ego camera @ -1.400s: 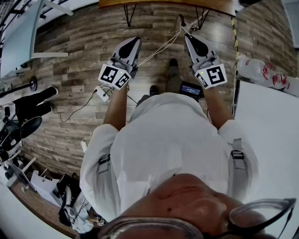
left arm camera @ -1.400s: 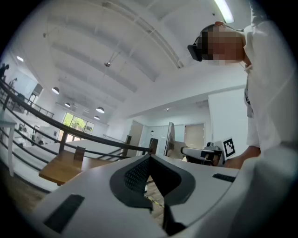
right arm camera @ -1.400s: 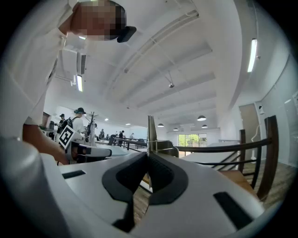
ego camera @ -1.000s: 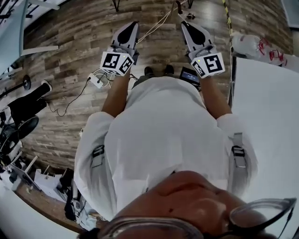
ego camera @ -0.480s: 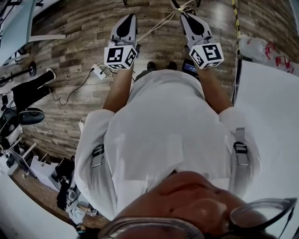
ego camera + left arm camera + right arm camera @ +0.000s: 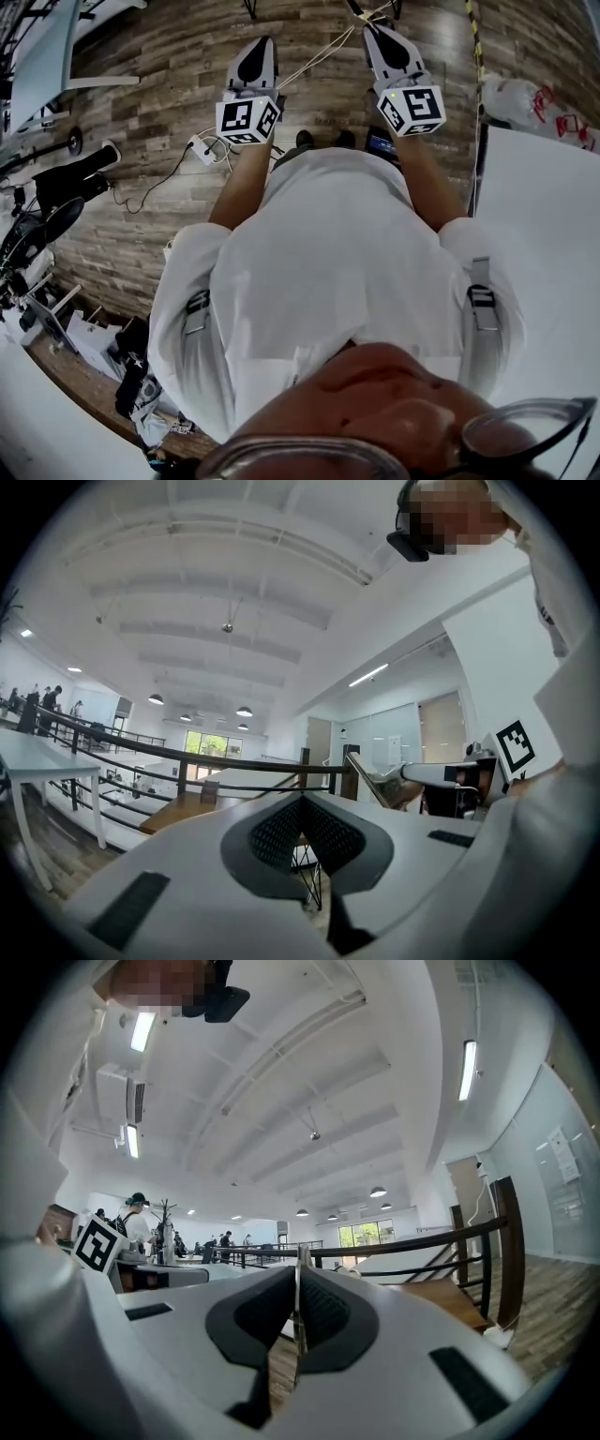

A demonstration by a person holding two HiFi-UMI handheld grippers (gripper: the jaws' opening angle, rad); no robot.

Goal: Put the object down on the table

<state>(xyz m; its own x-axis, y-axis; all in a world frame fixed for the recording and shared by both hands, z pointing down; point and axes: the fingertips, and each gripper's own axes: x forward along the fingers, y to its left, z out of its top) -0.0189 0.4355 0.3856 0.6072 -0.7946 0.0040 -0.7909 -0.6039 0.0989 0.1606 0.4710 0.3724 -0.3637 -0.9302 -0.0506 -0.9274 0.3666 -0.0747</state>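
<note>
**A:** Item one, right hand-held gripper (image 6: 298, 1283). Condition?

**B:** Jaws closed on a thin flat object (image 6: 300, 1255), seen edge-on. It stands upright between the pads and pokes out past the tips. What it is cannot be told. The gripper is held level, out in front of the person.

**A:** Location of that object?

**B:** In the air above the wooden floor (image 6: 141, 84), clamped in the right hand-held gripper. The white counter (image 6: 544, 244) lies off to the right in the head view, and the object is apart from it, not touching.

**A:** Item two, left hand-held gripper (image 6: 258, 47)?

**B:** Jaws together at the tips, nothing between the pads. It is level, alongside the right one, also above the floor.

**A:** Fittings?

**B:** Left marker cube (image 6: 247, 120) and right marker cube (image 6: 411, 110), one at the rear of each gripper, just ahead of the forearms.

**A:** Sundries?

**B:** One white power strip (image 6: 202, 148) with cable, on the floor near the left forearm. One plastic bag (image 6: 520, 98) with red print, beyond the counter's far edge. One black railing (image 6: 412, 1241), ahead of the grippers.
</note>
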